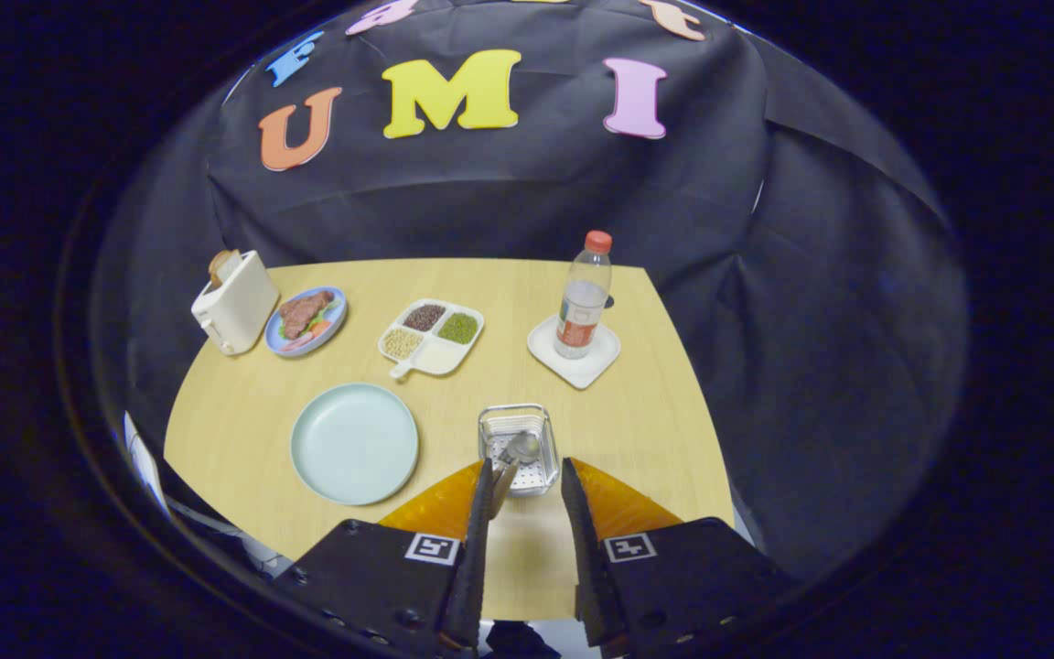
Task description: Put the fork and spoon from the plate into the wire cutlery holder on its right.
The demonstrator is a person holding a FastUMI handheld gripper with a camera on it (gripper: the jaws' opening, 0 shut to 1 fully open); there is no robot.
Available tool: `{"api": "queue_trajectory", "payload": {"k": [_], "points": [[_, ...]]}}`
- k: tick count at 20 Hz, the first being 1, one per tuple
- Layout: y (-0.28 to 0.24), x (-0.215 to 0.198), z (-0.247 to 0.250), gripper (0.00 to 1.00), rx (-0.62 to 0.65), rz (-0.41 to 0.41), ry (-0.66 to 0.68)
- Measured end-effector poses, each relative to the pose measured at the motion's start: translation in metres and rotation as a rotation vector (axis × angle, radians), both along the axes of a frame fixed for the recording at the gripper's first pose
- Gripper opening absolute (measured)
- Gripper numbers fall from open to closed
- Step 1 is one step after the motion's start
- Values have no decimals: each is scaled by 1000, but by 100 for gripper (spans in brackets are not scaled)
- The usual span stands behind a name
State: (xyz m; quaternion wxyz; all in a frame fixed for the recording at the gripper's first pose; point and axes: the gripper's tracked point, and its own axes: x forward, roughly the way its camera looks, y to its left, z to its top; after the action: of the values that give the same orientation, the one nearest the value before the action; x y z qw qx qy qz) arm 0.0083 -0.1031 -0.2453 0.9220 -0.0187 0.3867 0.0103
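The gripper [527, 480] hangs over the pale wood-grain table [655, 430], fingers spread apart with nothing pressed between them. Just ahead of the tips sits the square wire cutlery holder [516, 448], shiny metal with a perforated base, and a rounded steel spoon [520, 448] leans inside it beside the left finger. I cannot make out the fork for sure. To the holder's left lies the round, smooth, pale green plate [355, 443], bare.

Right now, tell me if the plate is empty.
Empty: the plate shows a bare surface. A spoon stands in the wire holder, beyond the open gripper.
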Motion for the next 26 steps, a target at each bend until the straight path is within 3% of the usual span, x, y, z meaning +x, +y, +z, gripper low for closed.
{"api": "queue_trajectory", "payload": {"k": [7, 10, 18, 26], "points": [[53, 3, 95, 72, 6, -47, -305], [85, -6, 139, 74, 24, -26, -434], [145, -29, 214, 98, 8, 6, -638], [169, -39, 236, 96, 0, 23, -720]]}}
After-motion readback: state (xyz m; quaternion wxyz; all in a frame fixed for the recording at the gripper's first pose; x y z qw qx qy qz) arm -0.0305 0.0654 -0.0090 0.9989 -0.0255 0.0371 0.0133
